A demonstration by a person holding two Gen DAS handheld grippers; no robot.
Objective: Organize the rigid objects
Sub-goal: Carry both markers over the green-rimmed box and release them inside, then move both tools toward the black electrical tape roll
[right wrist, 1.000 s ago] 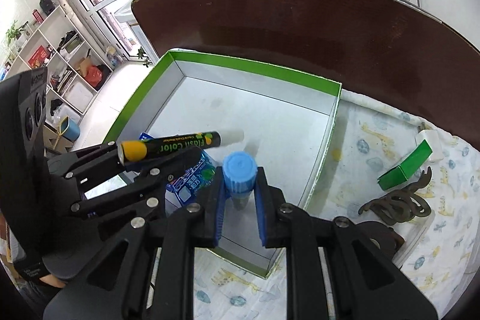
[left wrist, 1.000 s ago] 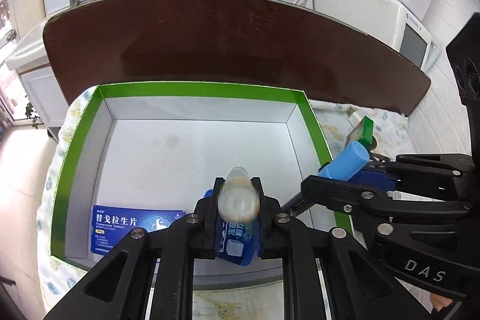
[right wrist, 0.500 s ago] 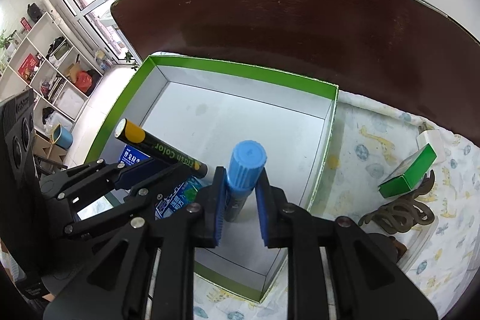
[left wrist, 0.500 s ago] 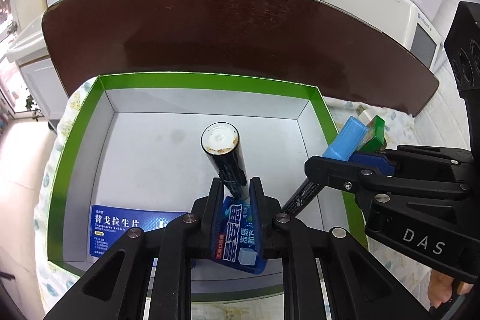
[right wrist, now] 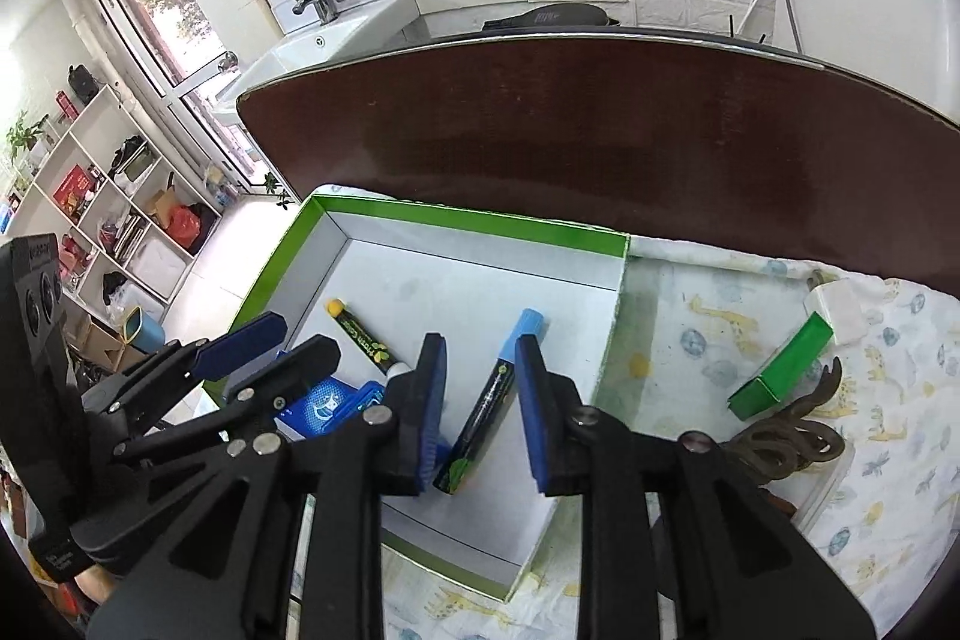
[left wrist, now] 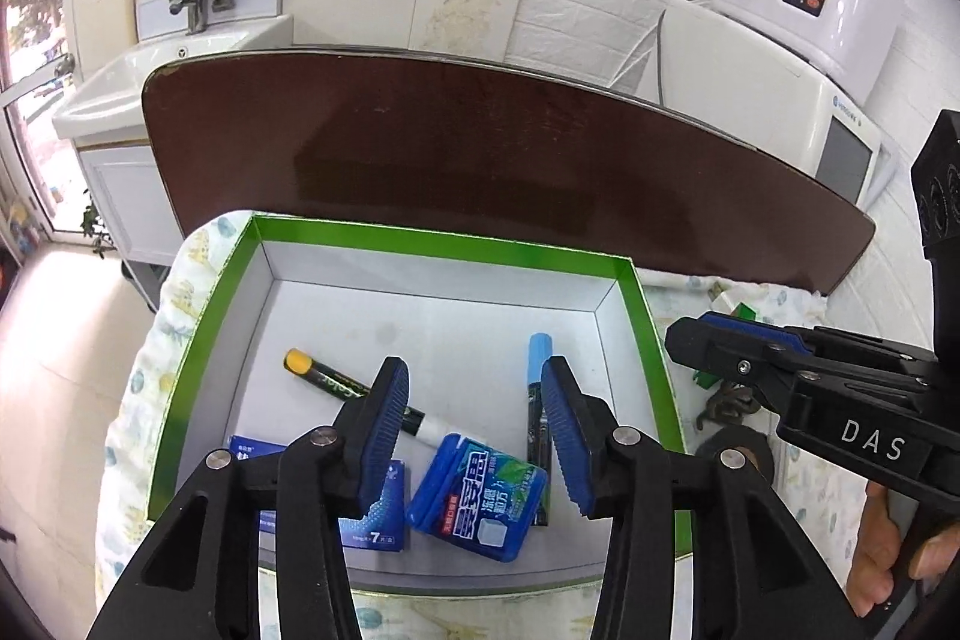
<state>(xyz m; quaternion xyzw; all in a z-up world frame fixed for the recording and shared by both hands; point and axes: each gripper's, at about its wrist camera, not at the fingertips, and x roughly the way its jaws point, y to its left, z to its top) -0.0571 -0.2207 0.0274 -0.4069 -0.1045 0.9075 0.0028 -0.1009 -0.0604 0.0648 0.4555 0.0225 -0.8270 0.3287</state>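
Note:
A green-rimmed white box [left wrist: 438,245] [right wrist: 474,221] holds a yellow-capped black marker [left wrist: 336,381] [right wrist: 360,337], a blue-capped marker [left wrist: 536,388] [right wrist: 501,388], a blue gum container [left wrist: 480,499] and a blue medicine box [left wrist: 375,517] [right wrist: 321,400]. My left gripper [left wrist: 474,400] [right wrist: 264,340] hovers above the gum container; its jaws are opening with nothing gripped. My right gripper [right wrist: 480,376] [left wrist: 738,346] is also opening. The blue-capped marker lies on the box floor between its pads, which do not press it.
The box sits on a patterned cloth [right wrist: 708,340] in front of a dark brown tabletop [left wrist: 480,148]. On the cloth to the right lie a small green box [right wrist: 780,370], a brown coiled object [right wrist: 786,439] and a white item [right wrist: 837,307]. A hand [left wrist: 876,550] holds the right gripper.
Both grippers have let go of their markers, which now lie flat in the box. Both sets of jaws have spread apart and both grippers have risen and pulled back a little.

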